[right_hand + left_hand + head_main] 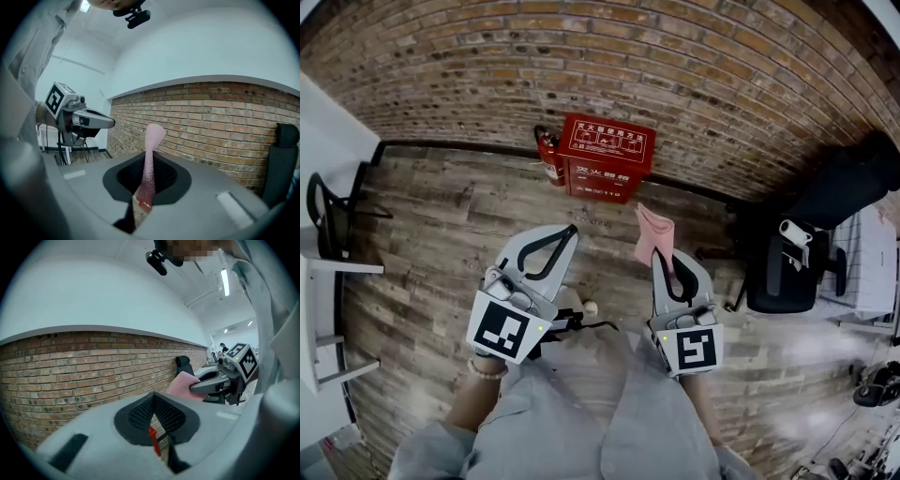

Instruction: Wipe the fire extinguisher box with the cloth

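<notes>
Fire extinguisher box (pixel 607 157) is stood on the floor (pixel 441 216) against the brick wall (pixel 675 56), well apart from both tools. The cloth (pixel 654 234) is clamped in the right hand-held gripper (pixel 663 255). The left hand-held gripper (pixel 571 229) is closed and empty. The approach is judged to be in hand. Next, the cloth is to be carried forward and pressed onto the box.

Pink cloth (pixel 653 234) pinched between right fingers (pixel 699 275), flopped out past their tips. Red box (pixel 607 157) upright against wall, well beyond them.

Fire extinguisher box (pixel 607 157) is standing against the brick wall (pixel 675 56), extinguisher (pixel 549 155) just left, chair (pixel 787 272) well right, cloth (pixel 653 234) hanging before it.
</notes>
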`<state>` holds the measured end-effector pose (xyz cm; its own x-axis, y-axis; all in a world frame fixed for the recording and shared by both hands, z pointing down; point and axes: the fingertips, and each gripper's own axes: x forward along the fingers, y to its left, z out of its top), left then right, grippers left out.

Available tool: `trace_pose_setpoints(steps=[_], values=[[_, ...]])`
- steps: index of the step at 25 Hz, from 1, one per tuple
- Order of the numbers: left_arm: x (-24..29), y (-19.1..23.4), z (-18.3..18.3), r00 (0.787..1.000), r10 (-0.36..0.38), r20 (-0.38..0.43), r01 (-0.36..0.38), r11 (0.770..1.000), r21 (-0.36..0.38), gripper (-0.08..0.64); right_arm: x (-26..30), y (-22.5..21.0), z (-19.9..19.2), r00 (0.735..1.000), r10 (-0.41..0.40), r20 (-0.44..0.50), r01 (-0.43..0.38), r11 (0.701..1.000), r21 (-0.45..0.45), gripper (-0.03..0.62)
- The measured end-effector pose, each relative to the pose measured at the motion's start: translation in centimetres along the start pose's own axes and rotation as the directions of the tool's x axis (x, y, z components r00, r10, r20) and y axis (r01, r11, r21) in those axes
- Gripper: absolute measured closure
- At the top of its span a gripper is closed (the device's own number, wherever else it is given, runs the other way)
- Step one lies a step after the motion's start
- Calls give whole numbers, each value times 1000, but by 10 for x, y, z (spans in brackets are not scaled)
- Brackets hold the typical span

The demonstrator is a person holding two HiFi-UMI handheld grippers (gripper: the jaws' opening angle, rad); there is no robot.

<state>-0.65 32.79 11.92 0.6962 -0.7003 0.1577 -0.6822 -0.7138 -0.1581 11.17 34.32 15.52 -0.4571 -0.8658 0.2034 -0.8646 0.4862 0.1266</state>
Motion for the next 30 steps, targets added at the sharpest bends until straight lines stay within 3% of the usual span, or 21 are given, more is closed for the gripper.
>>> trace_pose_setpoints(steps=[11, 26, 30], values=[[32, 23, -6, 1000, -20, 11, 20, 1000, -7, 561, 26, -19, -8, 1000, -24, -7, 24, 999, 40, 563], [119, 167, 4, 989, -131, 63, 126, 989, 74, 561, 177, -64, 42, 992, -126, -9, 126, 992, 19, 563], [134, 196, 1, 989, -135, 66, 131, 990, 56, 561, 204, -70, 47, 989, -145, -24, 145, 989, 21, 563]])
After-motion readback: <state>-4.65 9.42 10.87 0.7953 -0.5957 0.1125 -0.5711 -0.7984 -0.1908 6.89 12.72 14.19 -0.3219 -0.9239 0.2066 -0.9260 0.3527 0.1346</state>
